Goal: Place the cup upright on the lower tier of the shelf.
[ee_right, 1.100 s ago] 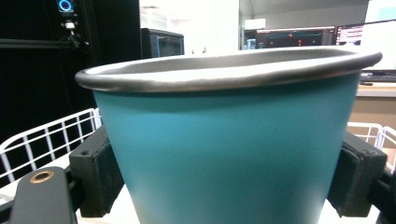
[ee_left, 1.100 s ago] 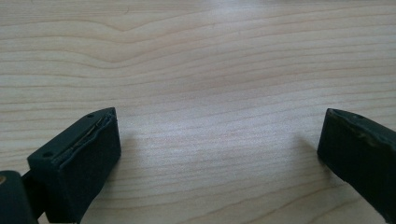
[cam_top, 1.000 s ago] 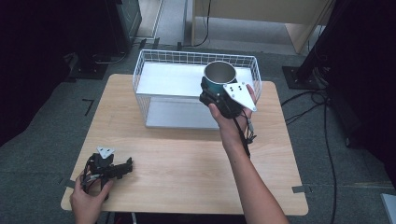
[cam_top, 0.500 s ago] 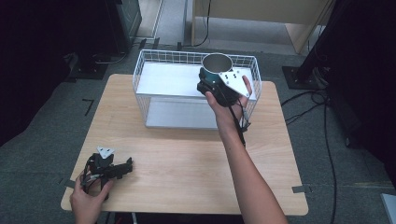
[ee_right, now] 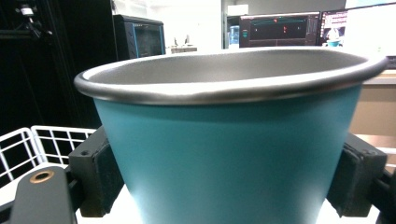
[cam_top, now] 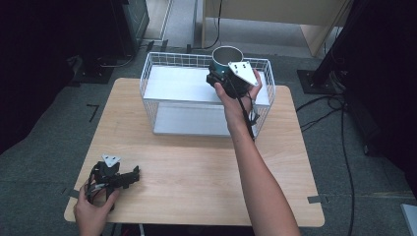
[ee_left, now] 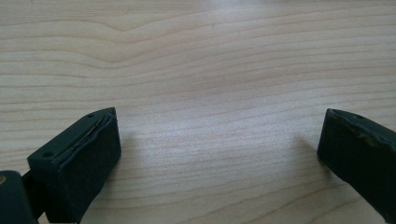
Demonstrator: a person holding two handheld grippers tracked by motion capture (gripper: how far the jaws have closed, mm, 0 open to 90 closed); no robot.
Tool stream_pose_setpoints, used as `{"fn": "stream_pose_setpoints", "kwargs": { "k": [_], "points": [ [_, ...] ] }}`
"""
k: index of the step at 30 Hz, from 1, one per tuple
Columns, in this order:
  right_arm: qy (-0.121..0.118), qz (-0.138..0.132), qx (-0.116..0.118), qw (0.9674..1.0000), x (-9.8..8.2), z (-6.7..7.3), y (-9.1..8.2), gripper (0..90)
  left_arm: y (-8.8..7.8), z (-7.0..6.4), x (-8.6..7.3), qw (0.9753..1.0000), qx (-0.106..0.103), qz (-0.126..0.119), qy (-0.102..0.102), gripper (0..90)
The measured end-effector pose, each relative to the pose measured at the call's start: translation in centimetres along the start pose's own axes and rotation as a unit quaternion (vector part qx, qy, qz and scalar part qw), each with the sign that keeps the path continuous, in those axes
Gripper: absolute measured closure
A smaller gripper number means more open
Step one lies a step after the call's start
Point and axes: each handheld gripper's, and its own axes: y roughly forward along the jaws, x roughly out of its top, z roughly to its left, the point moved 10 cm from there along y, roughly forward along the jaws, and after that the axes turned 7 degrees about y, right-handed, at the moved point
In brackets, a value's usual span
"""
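Note:
A teal cup [cam_top: 226, 56] with a metal rim and grey inside stands upright in the air, over the far right part of a white wire basket [cam_top: 147, 73]. My right gripper [cam_top: 222, 73] is shut on it. In the right gripper view the black pads [ee_right: 100, 177] press both sides of the cup [ee_right: 233, 154], with basket wire [ee_right: 28, 144] low at the left. My left gripper [cam_top: 134, 174] lies on the wooden table [cam_top: 196, 187] near the front left corner, a hand on it. In the left gripper view the left gripper [ee_left: 219, 154] is open over bare wood, with nothing between its fingers [ee_left: 84, 158].
The basket has a white floor and takes up the far middle of the table. Cables [cam_top: 334, 108] trail on the grey floor at the right. Dark stands and equipment surround the table's far side.
The right hand has carried the cup away from the person, from the basket's near right side toward its far edge. The left gripper has stayed put.

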Motion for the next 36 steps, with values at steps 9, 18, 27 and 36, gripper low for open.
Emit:
{"fn": "stream_pose_setpoints", "kwargs": {
  "k": [9,18,27,36],
  "points": [
    [0.005,0.016,-0.002,0.9998,-0.8,-0.1,1.4,14.7,0.0,0.0,0.0,1.0,0.0,0.0,0.0,0.0],
    [0.003,0.028,0.0,0.9996,-1.1,-0.3,1.6,14.7,0.0,0.0,0.0,1.0,0.0,0.0,-0.001,0.0],
    [0.004,0.046,0.011,0.9989,-1.8,0.2,1.7,14.5,0.0,0.0,0.0,1.0,0.0,0.0,-0.001,0.0],
    [0.012,0.056,0.022,0.9981,-1.9,0.2,1.5,14.0,0.0,0.0,0.0,1.0,0.0,0.0,-0.001,0.0]
  ]
}}
